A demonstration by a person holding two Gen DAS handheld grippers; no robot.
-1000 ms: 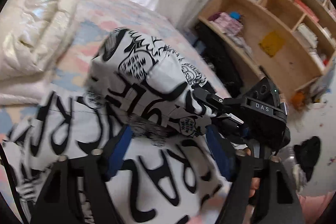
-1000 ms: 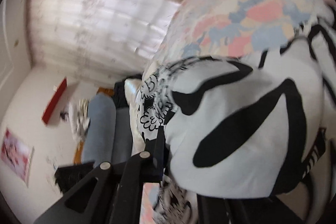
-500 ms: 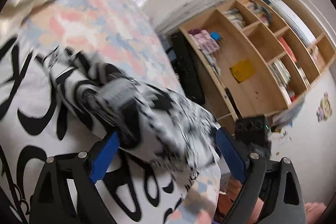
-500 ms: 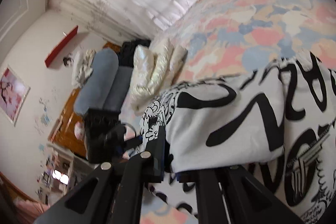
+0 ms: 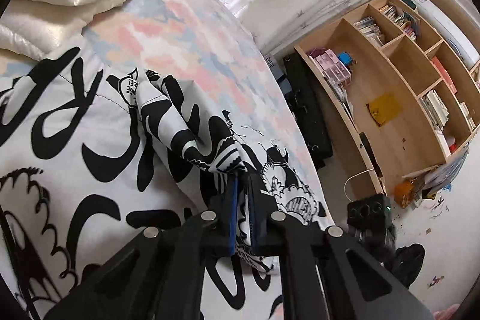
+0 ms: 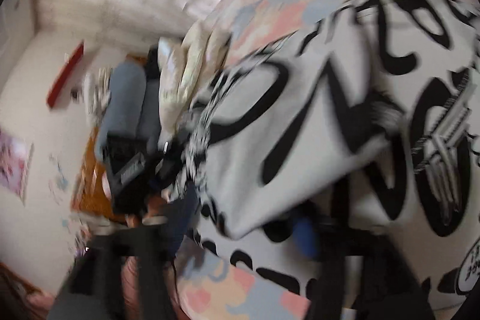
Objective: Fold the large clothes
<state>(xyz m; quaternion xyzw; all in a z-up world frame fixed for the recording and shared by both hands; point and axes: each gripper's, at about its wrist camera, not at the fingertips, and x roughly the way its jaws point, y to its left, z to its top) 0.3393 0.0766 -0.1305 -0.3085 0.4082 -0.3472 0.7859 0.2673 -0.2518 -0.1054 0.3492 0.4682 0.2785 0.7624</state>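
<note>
My left gripper [image 5: 243, 194] is clamped on the graffiti-print shirt's [image 5: 90, 122] bunched fold, bed [image 5: 186, 29] toward 12 o'clock. Right gripper [image 6: 249, 227] fingers are opening, shirt corner loose between them.

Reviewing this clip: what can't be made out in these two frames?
- Right wrist view: the whole frame is motion-blurred; the right hand-held gripper is opening, but whether the black-and-white garment touches its pads is unclear.
- Left wrist view: the left hand-held gripper pinches a garment fold; how many layers is hidden.
- Bookshelf contents: too small to read.
</note>
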